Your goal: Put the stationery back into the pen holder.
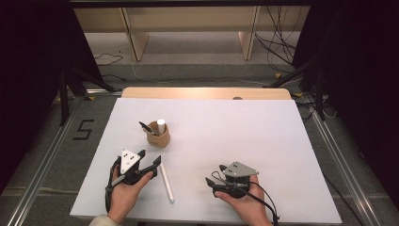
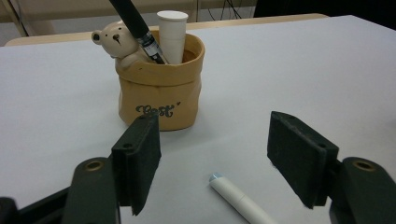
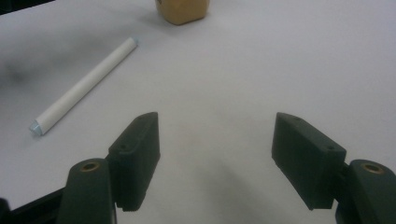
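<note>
High view, from above the table: a person's two hands are holding grippers over a white table [image 1: 263,141], and the work in hand appears to be gathering pens into a small tan holder [image 1: 158,136]. The left gripper [image 1: 149,166] is hovering with its jaws spread wide and nothing between them, just beside a white pen [image 1: 166,182] that is lying flat on the table, between the two hands and nearer the left one. The right gripper [image 1: 212,177] is also standing released and empty, resting low near the table's front edge, well apart from the pen.

Trouble from here would likely be coming from the pen's shape: it is a smooth, round barrel, and a jaw that is closing off-centre or touching one side first could be sending it rolling across the slick surface. A pinch near one end could be leaving it tilting in the grip, and a tilted pen could be knocking against the holder's rim or the items already standing inside.

Seen from the left gripper view, the pen [image 2: 240,200] is lying just ahead of the open pads [image 2: 140,158], a plain white cylinder with a small bluish tip pointing toward the holder [image 2: 161,88], a crumpled-bag-shaped pot with a little bear figure [image 2: 116,42] on its rim, a black pen [image 2: 137,28] and a white tube [image 2: 173,35] standing in it. The right gripper view is showing the same white pen [image 3: 84,86] lying diagonally.
</note>
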### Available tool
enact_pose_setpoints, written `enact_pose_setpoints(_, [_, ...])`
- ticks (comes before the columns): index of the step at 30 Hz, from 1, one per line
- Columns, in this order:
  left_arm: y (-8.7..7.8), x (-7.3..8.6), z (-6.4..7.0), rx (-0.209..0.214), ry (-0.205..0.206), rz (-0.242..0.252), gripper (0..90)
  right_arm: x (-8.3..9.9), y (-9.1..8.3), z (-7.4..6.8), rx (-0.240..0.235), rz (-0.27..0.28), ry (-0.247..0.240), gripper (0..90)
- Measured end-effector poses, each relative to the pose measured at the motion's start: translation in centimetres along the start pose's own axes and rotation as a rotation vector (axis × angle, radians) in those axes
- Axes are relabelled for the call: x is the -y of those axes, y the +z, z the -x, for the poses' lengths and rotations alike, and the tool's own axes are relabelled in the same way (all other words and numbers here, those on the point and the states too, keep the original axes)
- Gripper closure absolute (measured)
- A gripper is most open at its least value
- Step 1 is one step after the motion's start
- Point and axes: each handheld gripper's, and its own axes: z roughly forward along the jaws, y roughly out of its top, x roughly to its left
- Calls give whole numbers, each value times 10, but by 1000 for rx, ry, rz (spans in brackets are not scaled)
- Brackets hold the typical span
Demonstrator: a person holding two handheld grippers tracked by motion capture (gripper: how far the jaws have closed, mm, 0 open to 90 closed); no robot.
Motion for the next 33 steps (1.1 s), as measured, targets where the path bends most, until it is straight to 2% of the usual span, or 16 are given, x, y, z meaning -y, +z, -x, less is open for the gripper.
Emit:
enact_pose_setpoints(6, [7,1,1,15,4,-19,366,-2,1,-7,12,-6,2,328])
enact_pose_setpoints(9, [10,1,1,19,9,-32,423,-2,1,-7,16,-7,-1,328])
enact_pose_setpoints(10, [12,0,2,22,15,-41,423,-2,1,-7,16,-7,-1,328])
enact_pose_setpoints(12, [15,0,3,26,33,-54,481,-2,1,-7,18,-11,-4,328])
enact_pose_setpoints(17, [16,2,3,33,30,-64,504,-1,2,-9,22,-13,8,328])
enact_pose_setpoints(22, [17,3,3,39,27,-62,522,-1,7,-20,2,-22,-1,327])
enact_pose_setpoints(24, [16,3,3,39,30,-67,523,-2,12,-28,-12,-29,-6,328])
enact_pose_setpoints(30, [16,3,3,36,24,-67,523,-7,18,-40,-2,-29,-7,333])
enact_pose_setpoints(33, [17,4,2,34,21,-69,522,-13,26,-52,7,-17,7,344])
